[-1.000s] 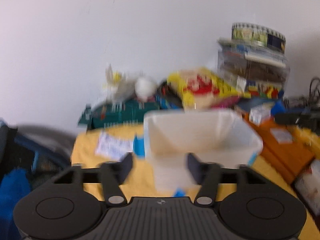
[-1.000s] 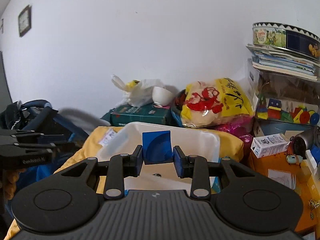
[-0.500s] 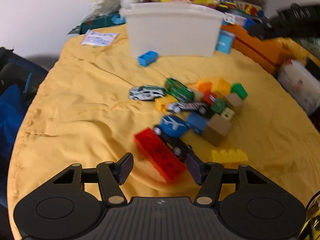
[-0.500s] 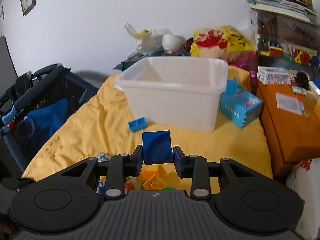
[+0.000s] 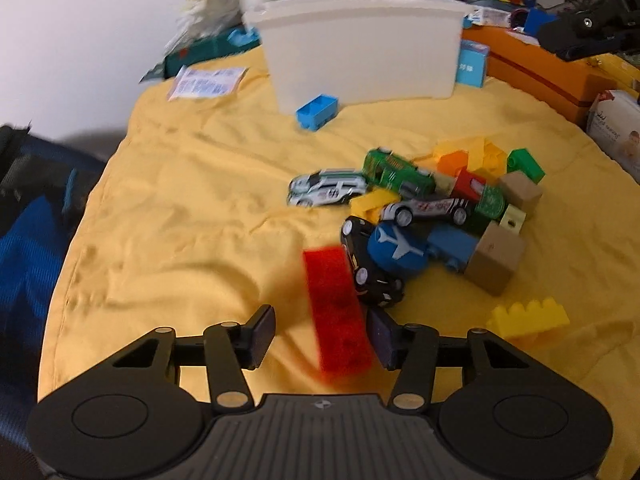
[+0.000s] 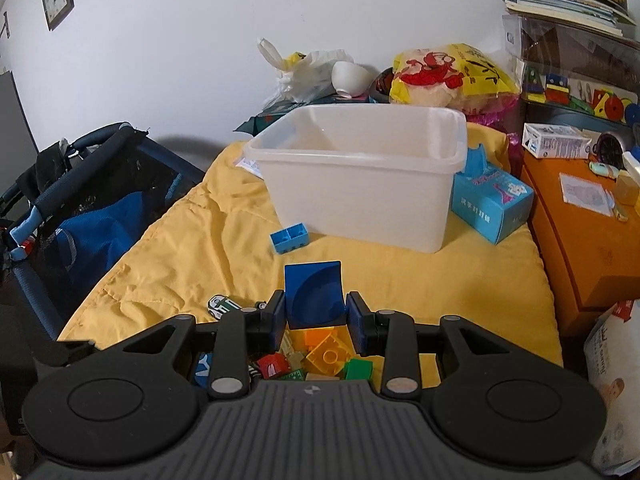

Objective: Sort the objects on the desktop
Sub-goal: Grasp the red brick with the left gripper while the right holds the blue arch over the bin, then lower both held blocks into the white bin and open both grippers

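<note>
On the yellow cloth (image 5: pixel 192 208), the far bin (image 6: pixel 360 176) looks empty. Right gripper (image 6: pixel 315 316) clamps 1 blue block (image 6: pixel 314 294); left gripper (image 5: pixel 320 336), jaws wide, straddles the near red brick (image 5: pixel 336 312). Toy pile (image 5: pixel 432 208) remains unsorted.

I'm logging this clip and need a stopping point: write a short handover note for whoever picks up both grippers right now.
Left gripper: open, low over the cloth, fingers either side of the red brick; no grip yet.
Right gripper: shut on the dark blue block, held above the toy pile, short of the bin.
Things: cars and bricks heaped on the yellow cloth; a light blue brick lies by the bin's front wall; a yellow brick sits apart from the pile.
Done: what shows of the bin's inside is empty.
Left: drop the blue block in, grasp the red brick, then clear the rest.
</note>
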### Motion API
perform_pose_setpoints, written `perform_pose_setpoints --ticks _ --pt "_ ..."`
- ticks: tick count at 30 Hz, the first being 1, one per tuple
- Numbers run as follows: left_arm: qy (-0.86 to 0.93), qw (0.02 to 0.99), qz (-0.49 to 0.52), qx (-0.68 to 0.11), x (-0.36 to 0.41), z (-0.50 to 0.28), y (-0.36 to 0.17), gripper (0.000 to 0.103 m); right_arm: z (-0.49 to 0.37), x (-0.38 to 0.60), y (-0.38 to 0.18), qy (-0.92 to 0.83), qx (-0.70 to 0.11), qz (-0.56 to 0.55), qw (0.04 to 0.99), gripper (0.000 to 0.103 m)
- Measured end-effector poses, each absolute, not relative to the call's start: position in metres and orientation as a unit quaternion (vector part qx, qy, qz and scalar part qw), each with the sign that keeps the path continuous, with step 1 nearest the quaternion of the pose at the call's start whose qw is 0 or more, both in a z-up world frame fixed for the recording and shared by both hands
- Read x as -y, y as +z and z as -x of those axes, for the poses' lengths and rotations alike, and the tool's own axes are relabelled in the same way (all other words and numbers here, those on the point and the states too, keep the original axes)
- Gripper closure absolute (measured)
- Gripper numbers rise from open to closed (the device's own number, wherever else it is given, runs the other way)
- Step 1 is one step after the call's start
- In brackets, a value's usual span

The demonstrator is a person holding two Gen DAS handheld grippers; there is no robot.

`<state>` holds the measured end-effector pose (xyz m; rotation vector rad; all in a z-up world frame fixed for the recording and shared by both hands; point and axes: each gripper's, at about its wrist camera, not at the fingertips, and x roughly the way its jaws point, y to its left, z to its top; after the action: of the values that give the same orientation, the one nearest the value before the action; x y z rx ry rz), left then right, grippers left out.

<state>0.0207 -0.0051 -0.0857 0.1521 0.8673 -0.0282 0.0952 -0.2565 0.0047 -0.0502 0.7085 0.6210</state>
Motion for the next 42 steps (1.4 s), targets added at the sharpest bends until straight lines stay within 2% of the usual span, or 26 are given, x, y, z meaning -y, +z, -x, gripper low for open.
perform_pose_setpoints --ticks 2,3,8,15,20,27,32,38,40,42 --pt "-0.03 0.901 -0.076 -0.427 0.006 -0.026 -0.09 0.075 -0.094 0.256 0.004 0.3 -0.343 0.024 0.89 0.067" --pt "-0.029 0.903 -0.076 -0.423 0.007 -0.026 -0.089 0.076 -0.093 0.255 0.004 0.3 -0.343 0.024 0.89 0.067" --pt "-0.025 0.911 -0.062 -0.406 0.005 -0.02 -0.073 0.076 -0.091 0.255 0.004 0.3 -0.341 0.024 0.891 0.067" --pt "-0.016 0.932 -0.025 -0.361 -0.007 -0.028 -0.015 0.076 -0.094 0.259 0.002 0.288 -0.337 0.021 0.896 0.067" --pt "-0.013 0.945 -0.011 -0.325 -0.008 -0.068 0.032 0.076 -0.111 0.255 0.012 0.284 -0.32 0.027 0.904 0.067" --pt "-0.017 0.959 -0.013 -0.281 0.004 -0.164 0.088 0.076 -0.175 0.241 0.05 0.281 -0.274 0.038 0.919 0.067" --pt "-0.004 0.956 -0.011 -0.293 0.014 -0.229 0.092 0.076 -0.229 0.231 0.066 0.266 -0.27 0.047 0.924 0.067" --pt "0.008 0.947 -0.008 -0.321 0.02 -0.268 0.081 0.076 -0.281 0.227 0.056 0.242 -0.308 0.05 0.919 0.067" --pt "0.007 0.948 -0.012 -0.318 0.02 -0.273 0.079 0.073 -0.289 0.226 0.052 0.238 -0.316 0.053 0.917 0.067" --pt "0.011 0.946 -0.016 -0.324 0.02 -0.278 0.076 0.038 -0.297 0.222 0.047 0.238 -0.327 0.061 0.913 0.064"
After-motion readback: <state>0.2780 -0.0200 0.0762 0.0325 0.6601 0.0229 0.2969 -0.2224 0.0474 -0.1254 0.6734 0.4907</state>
